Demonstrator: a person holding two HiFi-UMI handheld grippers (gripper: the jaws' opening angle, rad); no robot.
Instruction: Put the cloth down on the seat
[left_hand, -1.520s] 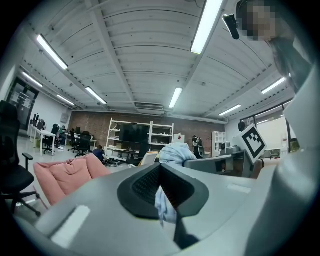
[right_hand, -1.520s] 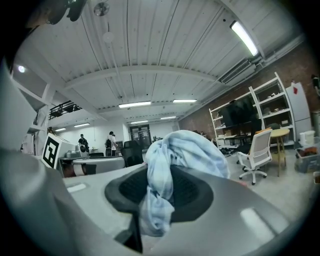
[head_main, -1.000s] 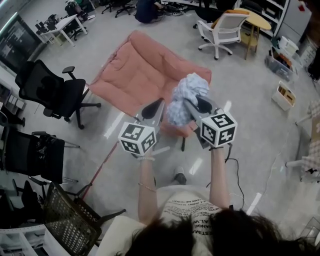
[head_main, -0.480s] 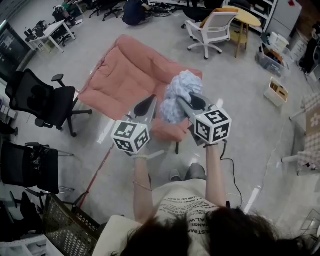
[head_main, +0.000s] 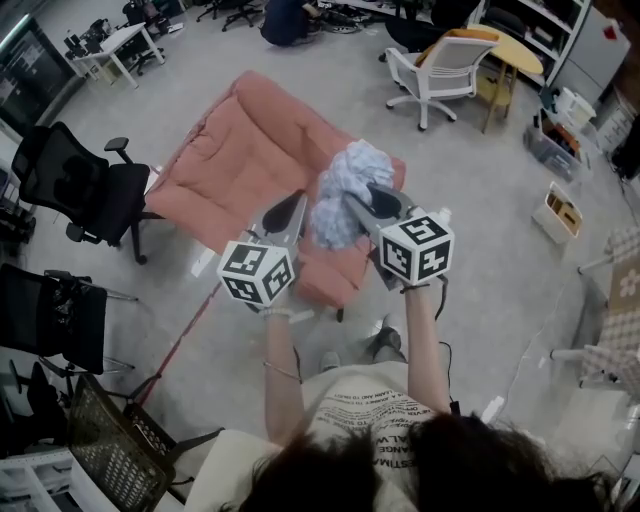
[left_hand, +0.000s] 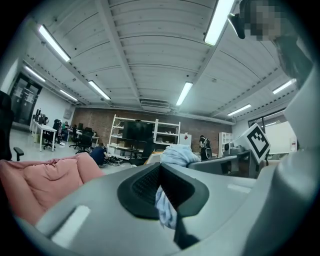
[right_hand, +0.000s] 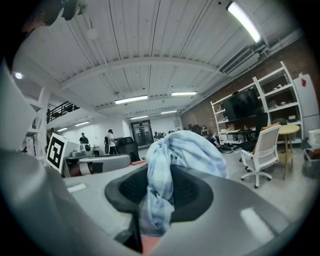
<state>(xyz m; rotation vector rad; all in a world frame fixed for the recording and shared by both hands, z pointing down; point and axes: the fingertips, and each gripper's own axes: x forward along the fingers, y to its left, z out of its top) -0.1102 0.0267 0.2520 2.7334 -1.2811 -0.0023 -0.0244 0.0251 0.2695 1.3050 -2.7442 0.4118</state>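
- Both grippers have carried the cloth (head_main: 345, 185) in closer since a second ago, and the bundle now overlaps the front edge of the pink seat (head_main: 240, 160) in the head view, where before it sat more to the side.
- Left gripper (head_main: 285, 212) is pinched tight on a thin strip of the cloth. In the left gripper view the dark pads meet on it, and the pale blue fabric hangs out below them.
- Right gripper (head_main: 372, 203) has a fatter fold. Its jaws stand partly apart, clamped on a twisted rope of the checked blue cloth that fills the gap between the pads.
- So the cloth is up in the air, bunched between the two grippers and held out at arm's length. It is above the near right corner of the seat and not lying on it.
- The seat cushion is spread out on the grey floor (head_main: 480, 190), with a black office chair (head_main: 80, 185) to its left and a white chair (head_main: 445, 65) well beyond it.
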